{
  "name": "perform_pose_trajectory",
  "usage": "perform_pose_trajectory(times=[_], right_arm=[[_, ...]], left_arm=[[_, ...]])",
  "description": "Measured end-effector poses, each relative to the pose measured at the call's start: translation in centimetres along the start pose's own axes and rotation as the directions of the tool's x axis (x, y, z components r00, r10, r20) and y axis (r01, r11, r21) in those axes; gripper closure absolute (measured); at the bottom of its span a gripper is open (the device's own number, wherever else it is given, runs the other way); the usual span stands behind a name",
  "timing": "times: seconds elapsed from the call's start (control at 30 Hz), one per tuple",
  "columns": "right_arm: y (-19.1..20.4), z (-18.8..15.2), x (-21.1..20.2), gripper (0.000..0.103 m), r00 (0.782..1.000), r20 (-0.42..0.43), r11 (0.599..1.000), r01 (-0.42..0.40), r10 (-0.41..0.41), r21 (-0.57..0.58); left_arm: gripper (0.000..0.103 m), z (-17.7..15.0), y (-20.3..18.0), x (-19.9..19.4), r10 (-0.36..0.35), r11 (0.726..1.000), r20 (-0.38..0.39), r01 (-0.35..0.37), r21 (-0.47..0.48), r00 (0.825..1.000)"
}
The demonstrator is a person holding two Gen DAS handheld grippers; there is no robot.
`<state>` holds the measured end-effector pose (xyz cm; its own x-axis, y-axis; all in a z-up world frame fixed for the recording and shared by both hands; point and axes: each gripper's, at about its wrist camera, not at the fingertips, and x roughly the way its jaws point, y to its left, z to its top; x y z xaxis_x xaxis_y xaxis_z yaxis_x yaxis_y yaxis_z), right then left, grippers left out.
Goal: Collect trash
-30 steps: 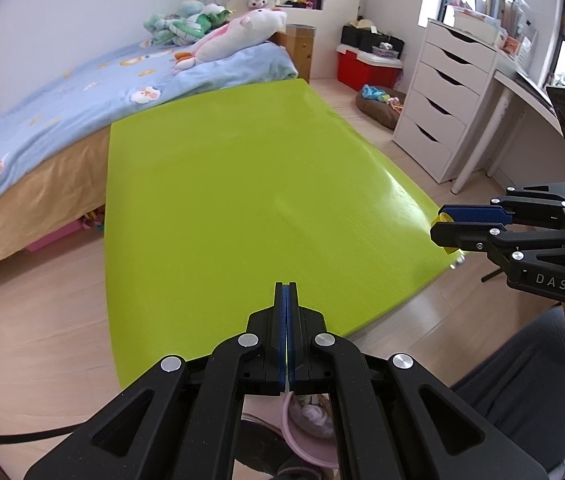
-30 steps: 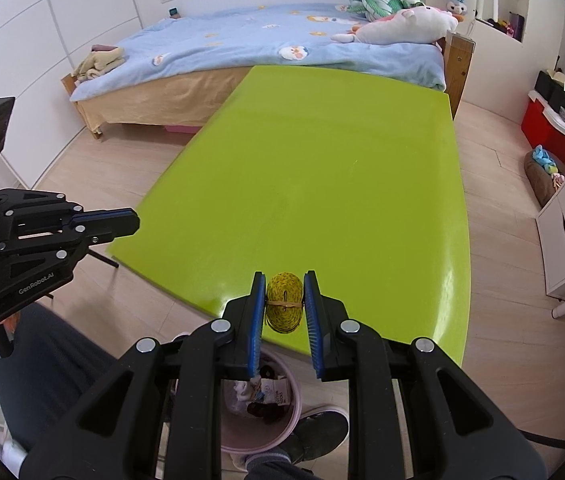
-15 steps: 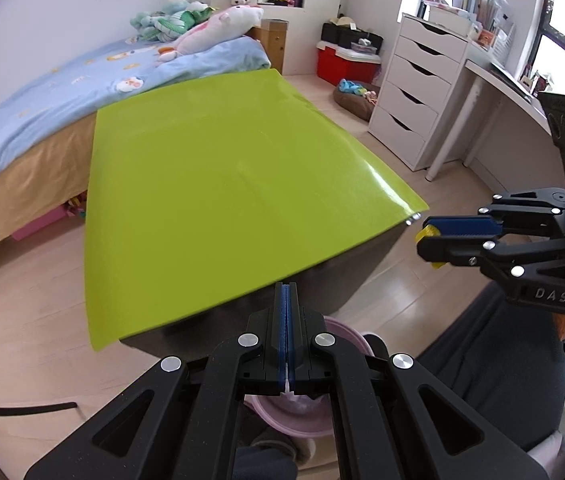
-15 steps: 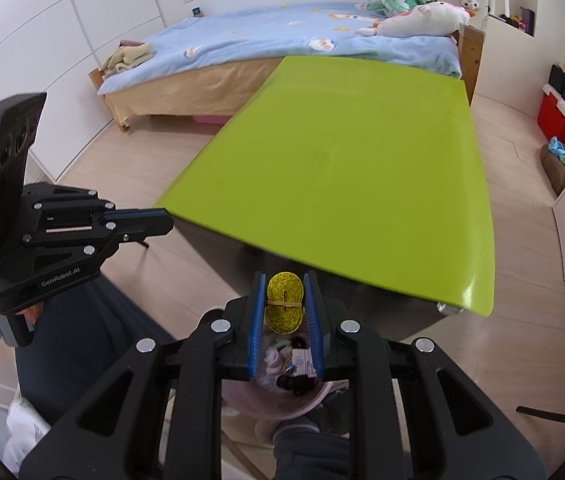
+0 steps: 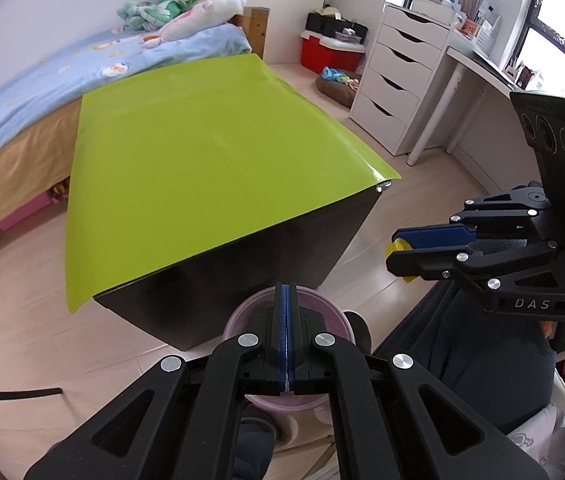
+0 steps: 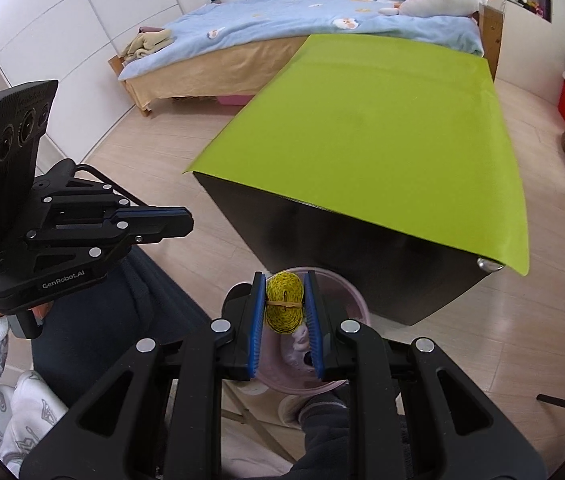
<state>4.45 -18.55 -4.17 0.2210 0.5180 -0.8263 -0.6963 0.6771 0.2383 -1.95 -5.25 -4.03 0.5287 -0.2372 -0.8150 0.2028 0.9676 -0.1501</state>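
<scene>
My right gripper (image 6: pixel 284 282) is shut on a yellow coiled roll bound with a rubber band (image 6: pixel 283 303) and holds it above a pink bin (image 6: pixel 352 300) on the floor below the table's front. The bin holds some trash. In the left wrist view the right gripper (image 5: pixel 396 246) shows at the right with the yellow roll (image 5: pixel 399 245) between its fingers. My left gripper (image 5: pixel 287 292) is shut and empty, above the pink bin (image 5: pixel 238 314). It also shows at the left of the right wrist view (image 6: pixel 188 220).
A table with a lime-green top (image 5: pixel 202 152) and black front stands ahead. A bed (image 6: pixel 282 36) with plush toys lies behind it. White drawers (image 5: pixel 398 80) and a desk are at the right. The person's legs (image 5: pixel 462 340) are beside the bin.
Both grippers have drawn back from the table and dropped lower. The table's black front and the pink bin now show below them. The right gripper still holds the yellow roll.
</scene>
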Motion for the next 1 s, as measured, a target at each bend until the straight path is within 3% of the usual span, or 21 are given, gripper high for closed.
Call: perform_pose_trajectory(times=[0.1, 0.13, 0.17, 0.2, 0.23, 0.27, 0.37, 0.47, 0.73, 1.0], right_arm=[[0.0, -0.1, 0.1, 0.082, 1.0, -0.01, 1.0, -0.007, 0.007, -0.001], [-0.1, -0.2, 0.1, 0.068, 1.0, -0.016, 1.0, -0.001, 0.001, 0.001], [-0.1, -0.2, 0.1, 0.042, 1.0, -0.018, 1.0, 0.011, -0.011, 0.002], [-0.3, -0.2, 0.0, 0.031, 1.0, -0.016, 1.0, 0.014, -0.014, 0.006], [-0.4, -0.3, -0.1, 0.023, 1.0, -0.008, 1.0, 0.017, -0.017, 0.01], [-0.5, -0.3, -0.2, 0.02, 1.0, -0.008, 1.0, 0.025, -0.025, 0.011], [-1.0, -0.4, -0.3, 0.012, 0.999, -0.007, 0.999, 0.043, -0.043, 0.027], [-1.3, -0.7, -0.4, 0.008, 0.998, -0.007, 0.998, 0.061, -0.061, 0.029], [-1.7, -0.8, -0.5, 0.004, 0.998, 0.003, 0.996, 0.068, -0.068, 0.055], [-2.4, 0.1, -1.0, 0.004, 0.99, 0.018, 0.987, 0.135, -0.137, 0.09]], left_arm=[[0.101, 0.0, 0.0, 0.1, 0.012, 1.0, -0.008, -0.012, 0.002, 1.0], [0.093, 0.1, 0.1, 0.2, 0.022, 1.0, -0.01, -0.022, -0.004, 1.0], [0.087, 0.1, 0.3, 0.4, 0.026, 1.0, -0.018, -0.026, -0.008, 1.0], [0.047, 0.2, 0.5, 0.6, 0.042, 0.999, -0.022, -0.042, -0.021, 0.999], [0.018, 0.2, 0.7, 0.5, 0.05, 0.998, -0.01, -0.05, -0.032, 0.999], [0.012, 0.2, 1.0, 0.3, 0.055, 0.997, 0.011, -0.054, -0.046, 0.998], [0.008, 0.3, 1.7, 0.4, 0.107, 0.992, 0.01, -0.106, -0.073, 0.994], [0.008, 0.2, 2.2, 0.4, 0.109, 0.99, 0.004, -0.108, -0.094, 0.994], [0.007, 0.0, 2.0, 0.1, 0.08, 0.991, 0.01, -0.078, -0.106, 0.997], [0.007, 0.8, 2.1, -0.6, 0.076, 0.993, 0.045, -0.071, -0.097, 0.996]])
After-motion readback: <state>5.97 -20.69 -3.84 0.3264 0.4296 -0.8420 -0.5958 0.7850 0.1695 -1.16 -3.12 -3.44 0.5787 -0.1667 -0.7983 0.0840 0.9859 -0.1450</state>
